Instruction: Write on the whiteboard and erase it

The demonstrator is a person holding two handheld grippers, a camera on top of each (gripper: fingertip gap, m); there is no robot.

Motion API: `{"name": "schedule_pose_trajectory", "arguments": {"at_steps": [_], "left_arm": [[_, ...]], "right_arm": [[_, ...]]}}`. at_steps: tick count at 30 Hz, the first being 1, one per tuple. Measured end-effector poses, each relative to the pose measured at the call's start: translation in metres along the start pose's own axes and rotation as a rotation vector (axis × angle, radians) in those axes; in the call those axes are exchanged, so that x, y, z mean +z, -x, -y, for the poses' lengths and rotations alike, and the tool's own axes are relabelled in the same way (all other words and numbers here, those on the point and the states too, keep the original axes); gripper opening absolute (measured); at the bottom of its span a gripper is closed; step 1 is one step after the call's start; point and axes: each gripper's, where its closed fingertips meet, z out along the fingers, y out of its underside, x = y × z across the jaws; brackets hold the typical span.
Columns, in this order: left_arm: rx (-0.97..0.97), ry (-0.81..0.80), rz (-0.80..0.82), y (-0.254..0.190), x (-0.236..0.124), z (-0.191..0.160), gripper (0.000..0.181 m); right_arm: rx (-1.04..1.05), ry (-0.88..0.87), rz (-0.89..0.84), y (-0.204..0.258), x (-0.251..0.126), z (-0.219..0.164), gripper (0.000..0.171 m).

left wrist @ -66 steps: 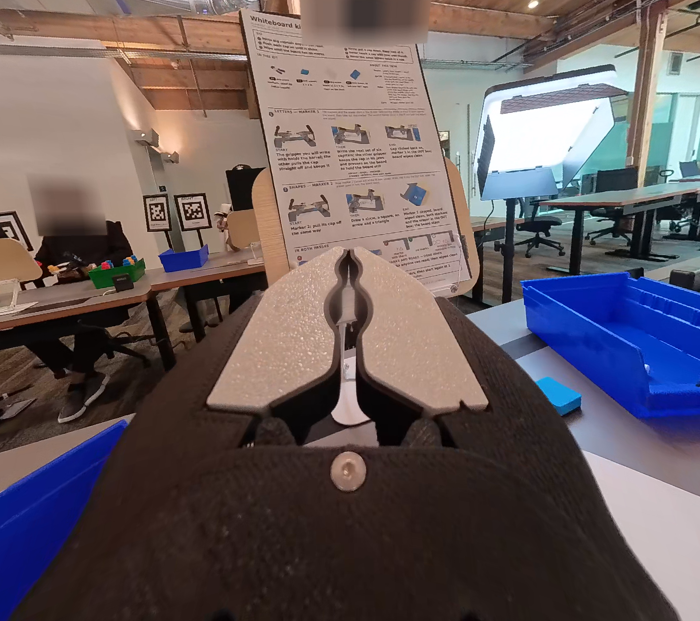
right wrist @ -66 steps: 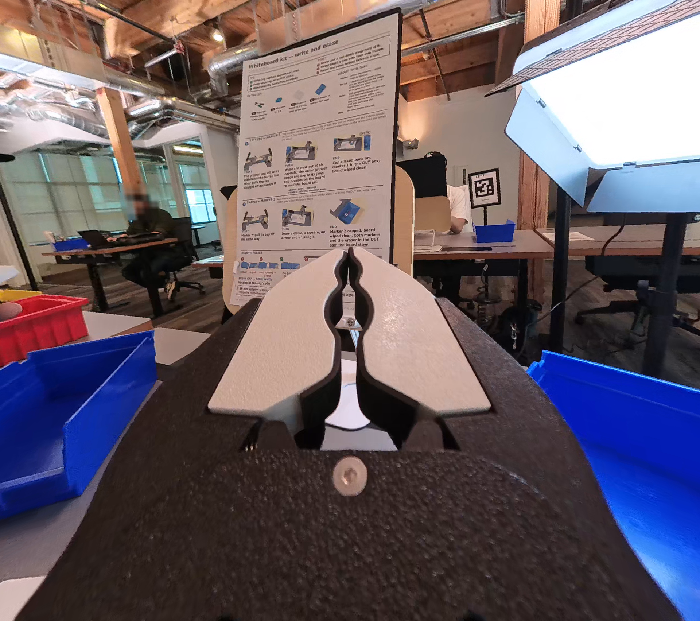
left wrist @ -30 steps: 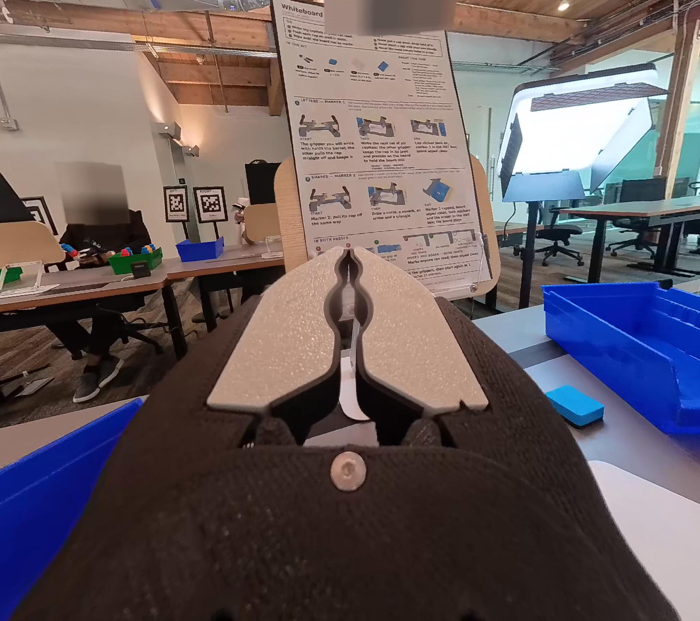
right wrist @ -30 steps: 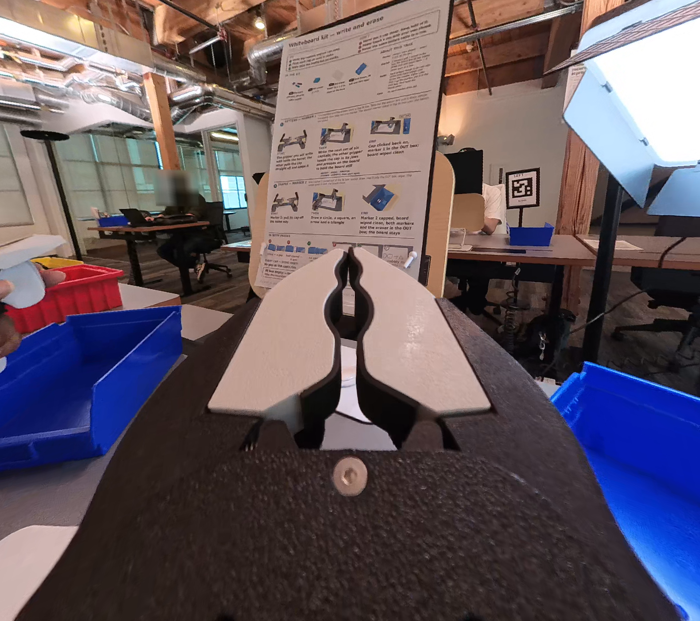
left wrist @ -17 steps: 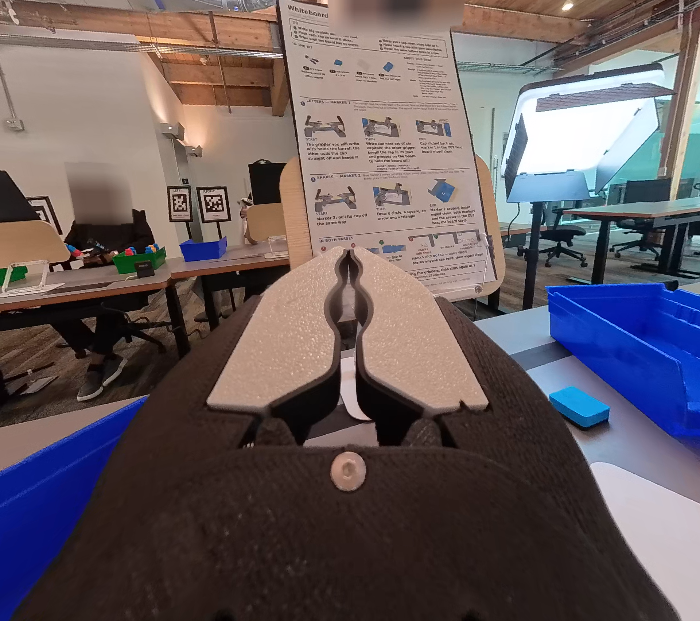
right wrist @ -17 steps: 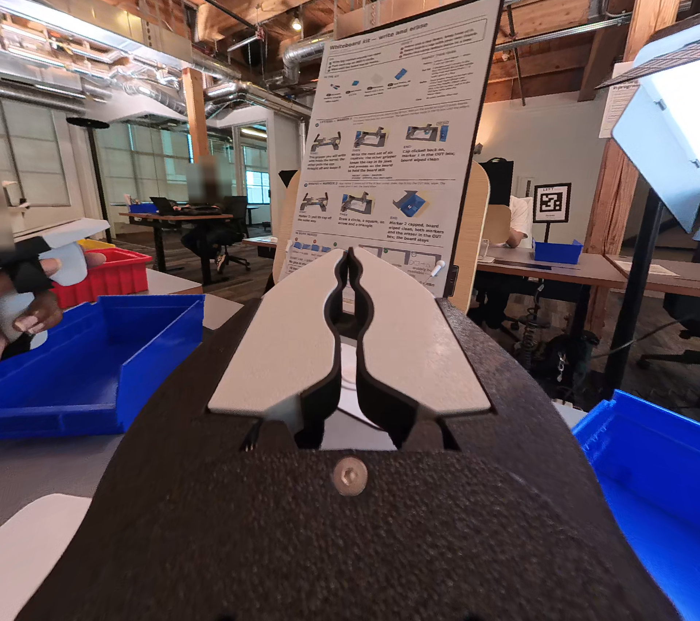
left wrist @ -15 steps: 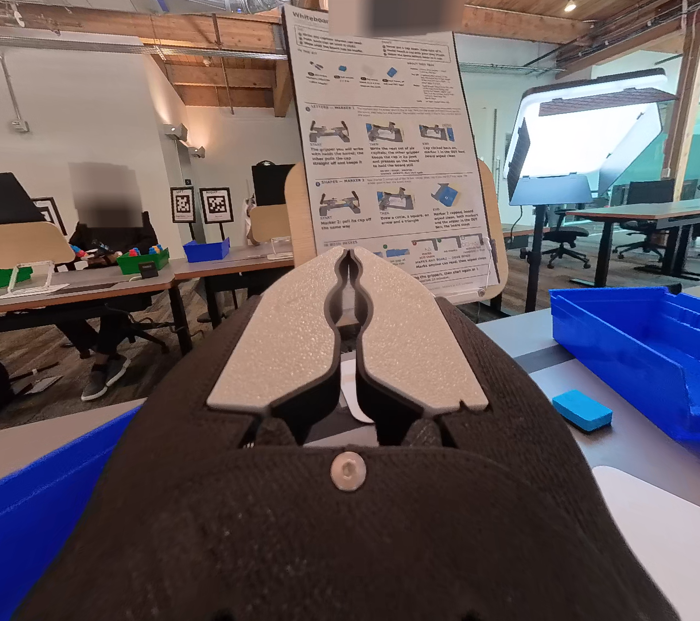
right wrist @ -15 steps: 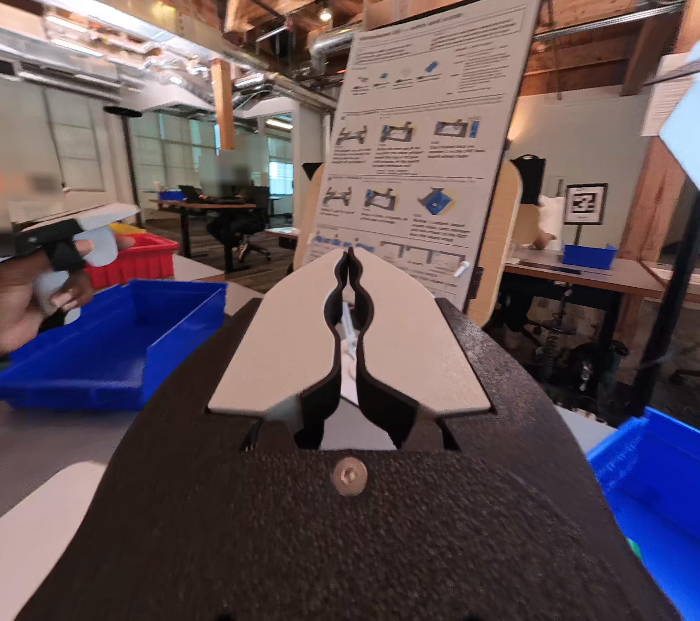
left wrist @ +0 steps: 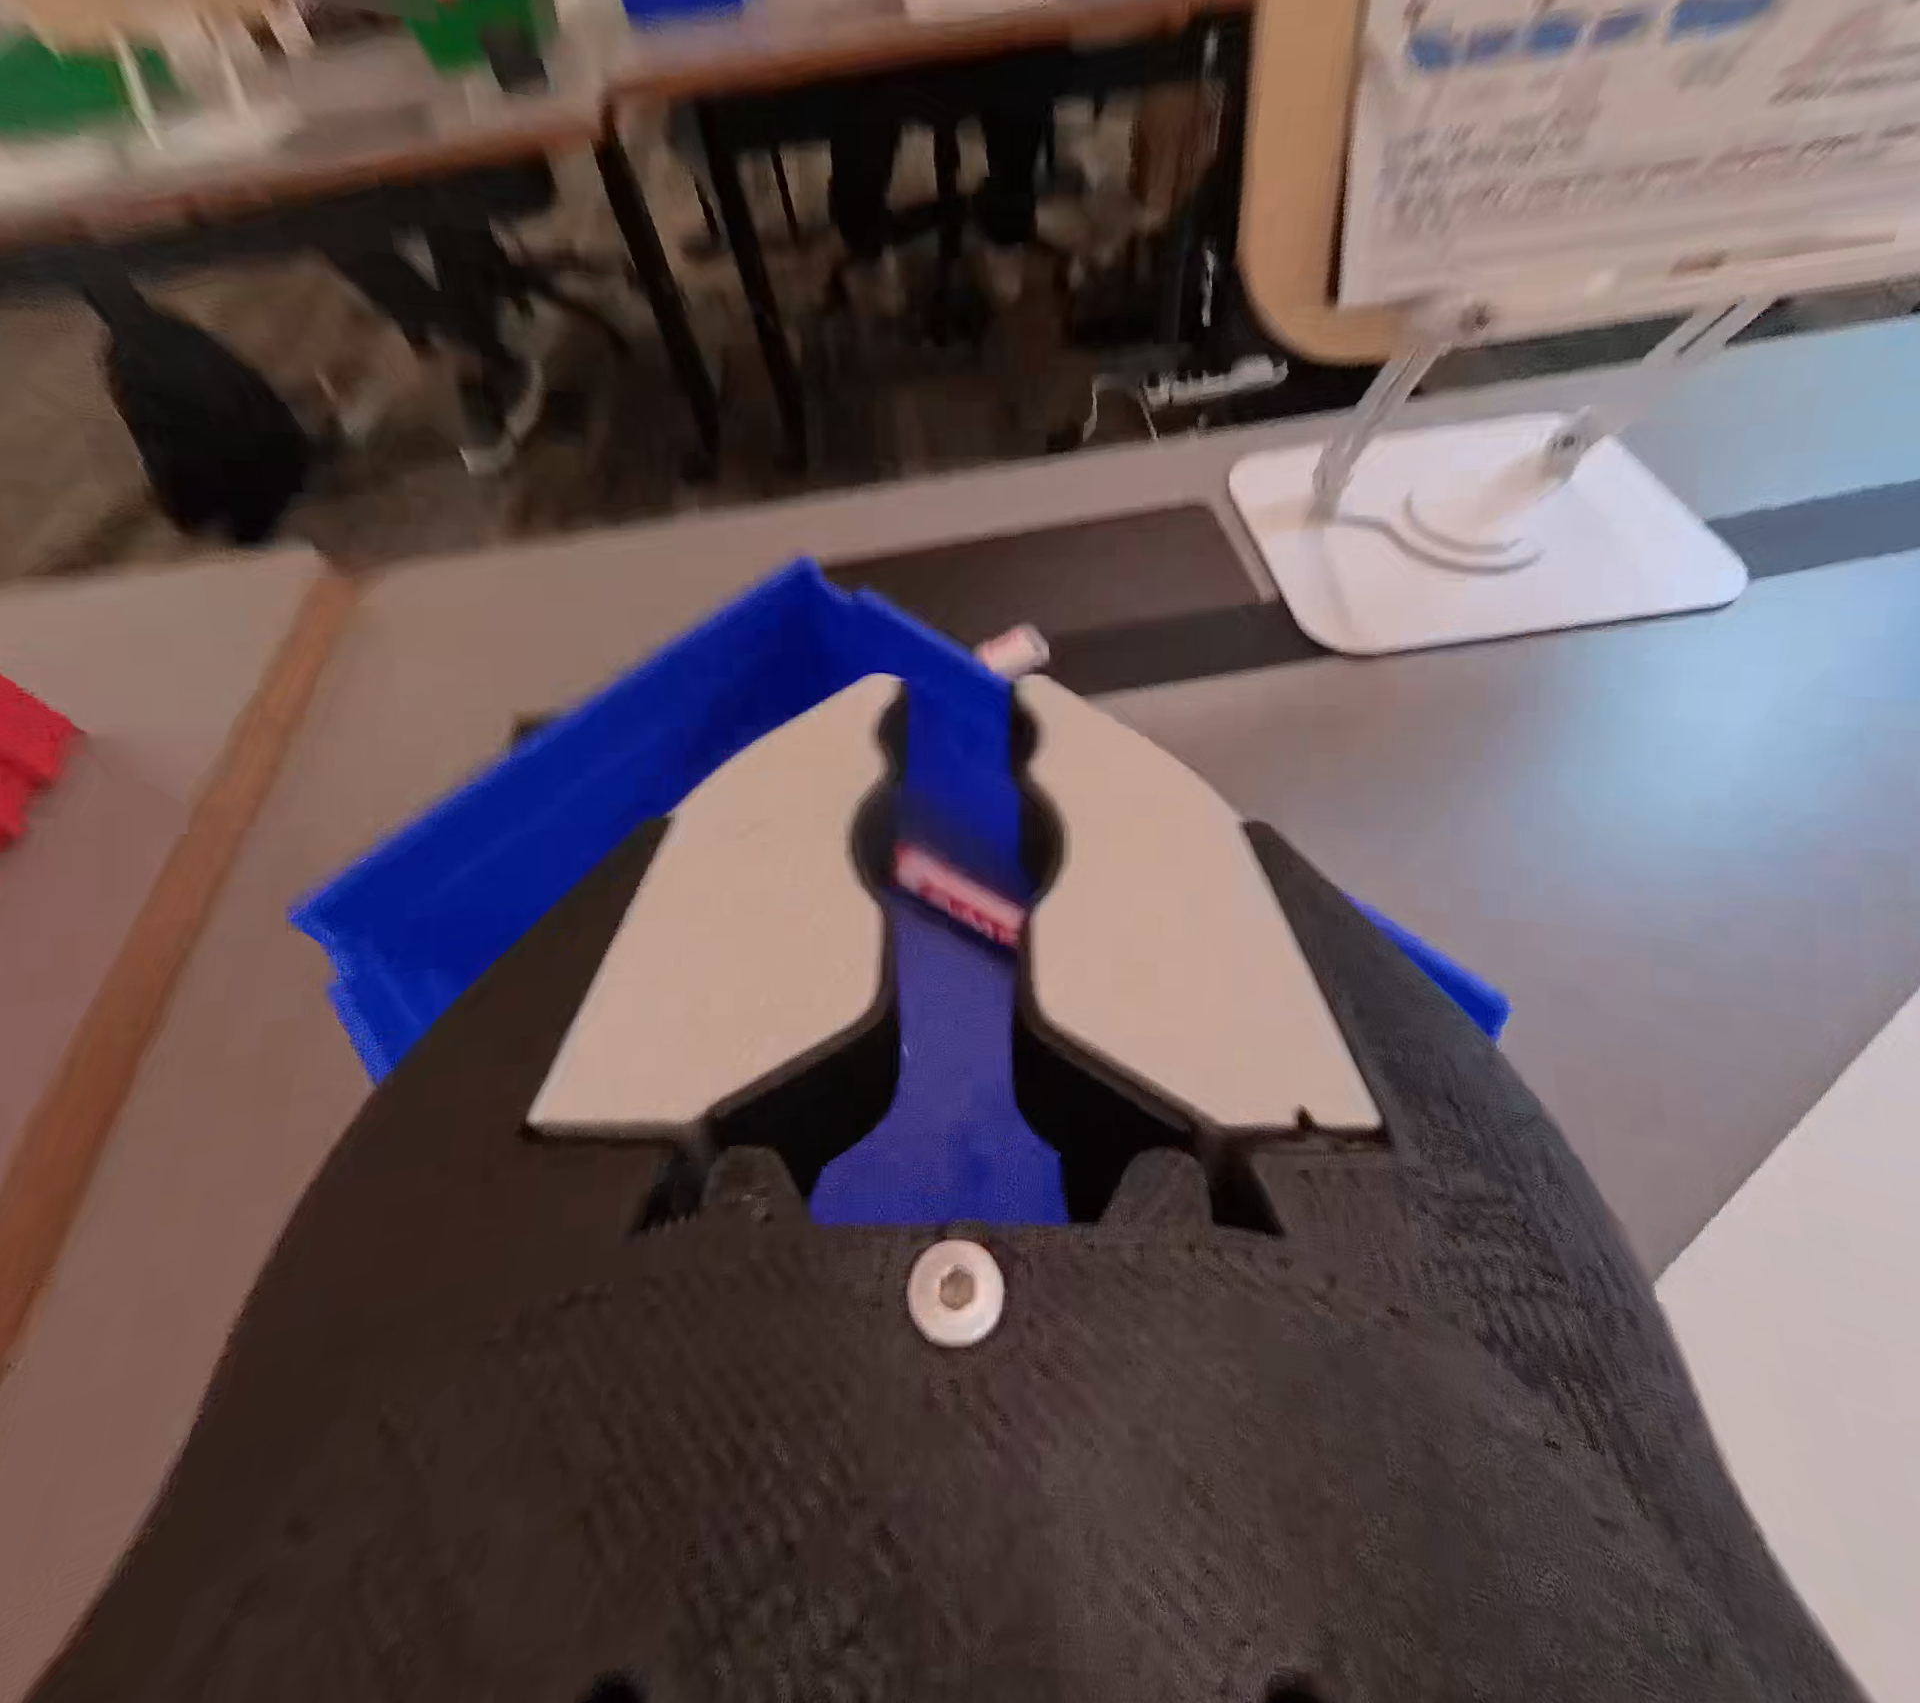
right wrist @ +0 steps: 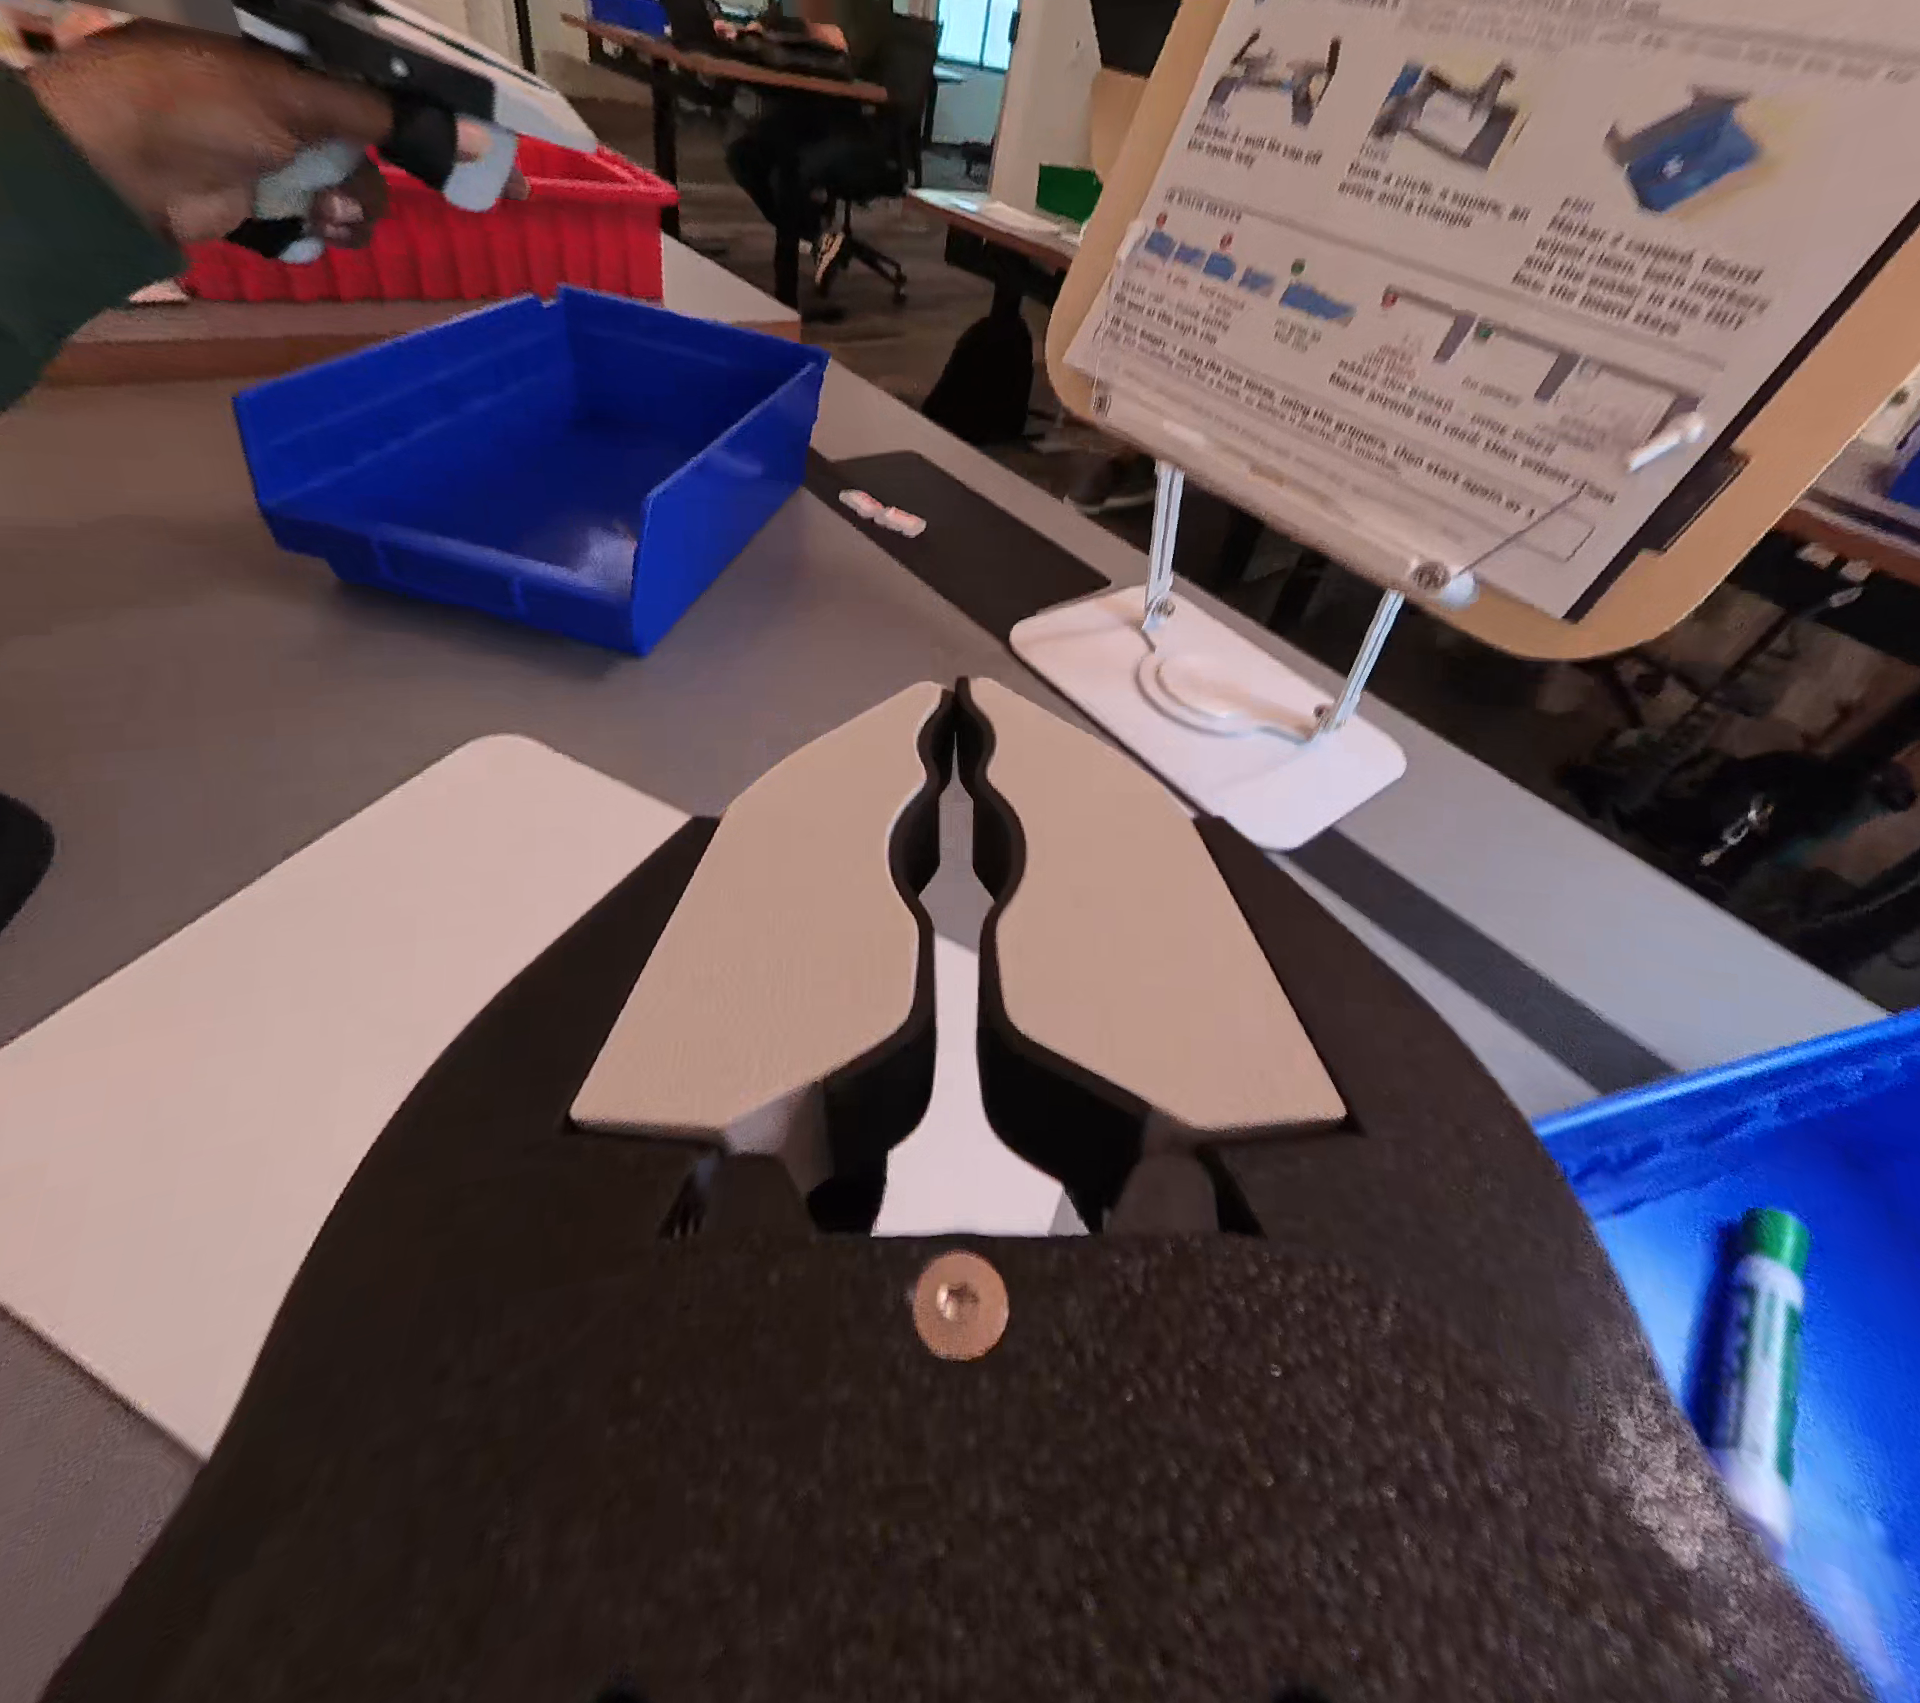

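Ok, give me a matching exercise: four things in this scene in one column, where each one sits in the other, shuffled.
1. green marker
2. whiteboard
3. instruction sheet
4. red bin

A. propped on a white stand
B. inside the near blue bin
C. flat on the grey table
D. beyond the far blue bin

Pairs: 1-B, 2-C, 3-A, 4-D

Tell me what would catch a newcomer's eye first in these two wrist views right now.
Probably the bright blue bin, open and apparently empty on the grey table, left of the instruction sheet on its white stand. Next, the white whiteboard lying flat under the shut right gripper. At far right, a green-capped marker lies in a second blue bin, while the left gripper points open into the first bin.
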Motion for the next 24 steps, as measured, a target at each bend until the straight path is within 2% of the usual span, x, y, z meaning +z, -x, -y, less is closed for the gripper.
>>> {"name": "schedule_pose_trajectory", "arguments": {"at_steps": [1, 3, 8, 11, 17, 19, 24], "left_arm": [[-0.042, 0.082, -0.013, 0.003, 0.013, -0.017, 0.03], [-0.084, 0.204, -0.009, 0.007, 0.037, -0.048, 0.04], [-0.253, 0.454, -0.015, 0.001, 0.088, -0.116, 0.053], [-0.289, 0.531, 0.003, -0.004, 0.105, -0.141, 0.055], [-0.153, 0.685, 0.067, -0.004, 0.109, -0.173, 0.047], [-0.131, 0.695, 0.054, -0.007, 0.108, -0.174, 0.033], [0.017, 0.718, 0.01, -0.011, 0.105, -0.173, 0.024]], "right_arm": [[0.017, 0.016, 0.005, 0.004, -0.002, -0.01, 0.0], [0.049, 0.034, 0.014, 0.011, -0.007, -0.027, 0.0], [0.037, 0.037, 0.015, 0.018, -0.01, -0.045, 0.001], [0.001, 0.029, 0.011, 0.021, -0.011, -0.044, 0.003], [-0.048, 0.06, -0.013, 0.016, 0.001, -0.061, 0.004], [-0.029, 0.056, -0.022, 0.012, 0.01, -0.066, 0.003], [-0.014, 0.029, -0.035, -0.003, 0.029, -0.067, 0.003]]}}
